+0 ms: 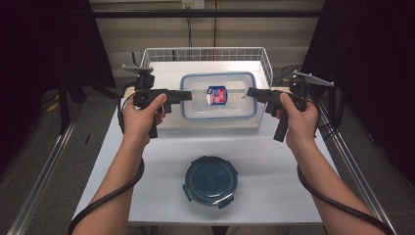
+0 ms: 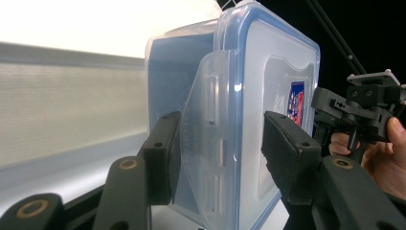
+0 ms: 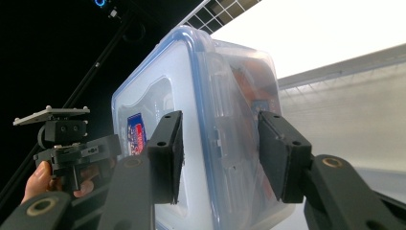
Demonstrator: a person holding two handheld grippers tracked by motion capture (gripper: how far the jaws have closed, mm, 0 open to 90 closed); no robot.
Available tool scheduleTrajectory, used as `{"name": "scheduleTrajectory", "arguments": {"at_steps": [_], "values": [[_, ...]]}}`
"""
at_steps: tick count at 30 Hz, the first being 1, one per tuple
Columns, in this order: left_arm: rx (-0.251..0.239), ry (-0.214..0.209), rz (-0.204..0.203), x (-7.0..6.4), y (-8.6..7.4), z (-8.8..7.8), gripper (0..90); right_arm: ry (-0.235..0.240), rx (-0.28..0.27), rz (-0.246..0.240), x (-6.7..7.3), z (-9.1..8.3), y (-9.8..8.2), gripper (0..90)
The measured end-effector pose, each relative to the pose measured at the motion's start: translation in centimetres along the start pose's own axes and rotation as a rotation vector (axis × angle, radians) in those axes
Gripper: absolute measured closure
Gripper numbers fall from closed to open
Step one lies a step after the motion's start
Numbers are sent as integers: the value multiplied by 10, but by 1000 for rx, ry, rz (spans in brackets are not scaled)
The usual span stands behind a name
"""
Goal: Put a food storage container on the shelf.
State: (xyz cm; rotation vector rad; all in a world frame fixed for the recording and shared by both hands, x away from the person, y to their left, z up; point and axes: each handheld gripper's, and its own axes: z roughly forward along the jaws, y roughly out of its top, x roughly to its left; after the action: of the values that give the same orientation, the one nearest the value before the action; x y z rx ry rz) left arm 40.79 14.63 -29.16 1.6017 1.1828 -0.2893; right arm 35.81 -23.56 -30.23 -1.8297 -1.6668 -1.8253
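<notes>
Clear plastic, blue-rimmed, the lidded container (image 1: 218, 96) hangs over the white wire basket (image 1: 205, 53) at twelve o'clock from the round dark lid (image 1: 210, 180). It is mid-lift; next comes a level carry, judged. The left gripper (image 1: 188, 95) clamps its nine o'clock end, the right gripper (image 1: 249, 92) its three o'clock end, jaws half-closed.

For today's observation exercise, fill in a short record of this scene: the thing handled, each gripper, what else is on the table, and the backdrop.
Thing handled: clear rectangular container with blue-rimmed lid, held over the white wire basket
Left gripper: jaws clamped on the container's left end
Right gripper: jaws clamped on its right end
Label: red and blue sticker on the lid
Also on table: round dark lid, near edge of white table
</notes>
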Motion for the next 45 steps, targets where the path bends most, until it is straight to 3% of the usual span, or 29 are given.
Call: {"name": "scheduleTrajectory", "arguments": {"at_steps": [6, 21, 29, 38, 45], "values": [[-7, 12, 10, 2, 13, -3, 497, 11, 0, 6, 0, 8, 6, 531], [-38, 21, -9, 13, 49, -9, 504, 27, -3, 38, 7, 40, 34, 530], [-36, 23, -49, 28, 66, -1, 504, 9, -3, 70, 1, 60, 51, 530], [-30, 34, -71, 33, 82, 0, 514, 19, -12, 114, -3, 72, 63, 536], [-38, 21, -112, 43, 87, 5, 506, 4, -23, 143, -4, 81, 68, 538]]}}
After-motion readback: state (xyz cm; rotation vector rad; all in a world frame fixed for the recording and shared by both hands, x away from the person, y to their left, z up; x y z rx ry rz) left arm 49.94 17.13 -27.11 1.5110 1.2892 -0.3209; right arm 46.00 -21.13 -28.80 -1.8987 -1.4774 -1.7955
